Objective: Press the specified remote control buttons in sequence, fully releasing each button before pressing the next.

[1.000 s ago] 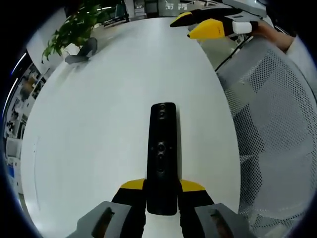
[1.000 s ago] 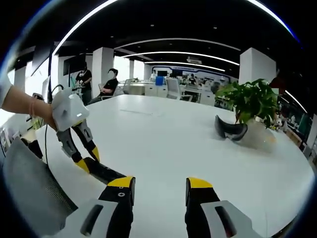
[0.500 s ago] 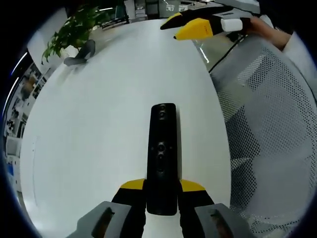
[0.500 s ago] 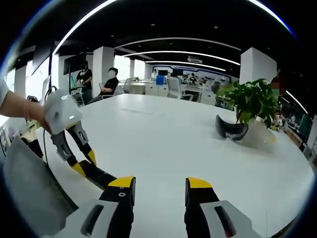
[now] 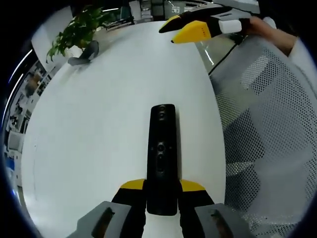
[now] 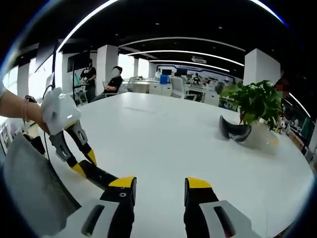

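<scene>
Left tool [image 5: 162, 187] clamped on the near end of a black remote control [image 5: 162, 148], yellow-tipped jaws pressed against both its sides. Remote pointing straight out along the jaws over the white counter [image 5: 99, 129], button face up, round buttons visible near the far end and mid-body. Cannot tell whether the remote rests on the counter or is held just above it. Right tool [image 5: 190, 30] entering the left gripper view at upper right, yellow tips over the far counter edge, well apart from the remote, no contact; held by a hand [image 5: 260, 27]. Mesh chair back [image 5: 267, 124] along the right side, beside the counter edge. Potted plant [image 5: 79, 30] at the far left of the counter, dark curved object [image 5: 85, 53] just beside it. In the right gripper view: right tool [image 6: 159, 186] with jaws apart, nothing between them, bare counter [image 6: 163, 139] ahead. Left tool [image 6: 79, 161] at lower left there, gripping the remote control [image 6: 101, 176], which is partly hidden behind the right tool's own jaw. Potted plant [image 6: 255, 101] and dark curved object [image 6: 234, 130] at right, touching or nearly so. Seated and standing people at far desks in the background.
</scene>
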The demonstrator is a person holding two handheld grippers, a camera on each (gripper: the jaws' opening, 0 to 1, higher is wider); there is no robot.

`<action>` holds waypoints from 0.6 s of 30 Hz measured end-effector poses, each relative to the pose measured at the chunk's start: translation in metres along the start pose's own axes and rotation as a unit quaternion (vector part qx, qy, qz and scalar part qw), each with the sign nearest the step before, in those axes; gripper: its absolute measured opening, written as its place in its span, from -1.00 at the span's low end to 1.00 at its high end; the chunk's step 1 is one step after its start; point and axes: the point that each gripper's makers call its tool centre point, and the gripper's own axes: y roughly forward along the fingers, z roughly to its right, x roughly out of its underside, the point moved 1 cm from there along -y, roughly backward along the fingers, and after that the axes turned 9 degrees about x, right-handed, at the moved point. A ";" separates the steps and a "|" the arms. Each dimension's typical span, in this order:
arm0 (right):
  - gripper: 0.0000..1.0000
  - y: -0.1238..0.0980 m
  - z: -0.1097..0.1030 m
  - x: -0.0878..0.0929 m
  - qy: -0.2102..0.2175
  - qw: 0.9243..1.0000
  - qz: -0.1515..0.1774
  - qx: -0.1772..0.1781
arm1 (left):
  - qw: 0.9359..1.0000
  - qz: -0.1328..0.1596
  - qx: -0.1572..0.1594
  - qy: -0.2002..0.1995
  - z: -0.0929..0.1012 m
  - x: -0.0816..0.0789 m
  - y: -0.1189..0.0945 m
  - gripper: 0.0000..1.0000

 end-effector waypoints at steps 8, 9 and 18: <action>-0.29 -0.001 -0.001 0.000 0.002 1.000 0.000 -0.003 | 1.000 -0.017 0.002 -0.006 0.002 0.000 0.000 -0.53; -0.30 -0.001 -0.001 0.000 0.002 1.000 0.000 -0.002 | 1.000 -0.017 0.002 -0.007 0.002 0.001 0.000 -0.53; -0.33 -0.001 -0.003 0.003 0.009 1.000 -0.007 -0.013 | 1.000 -0.023 0.011 -0.005 0.003 0.000 0.001 -0.53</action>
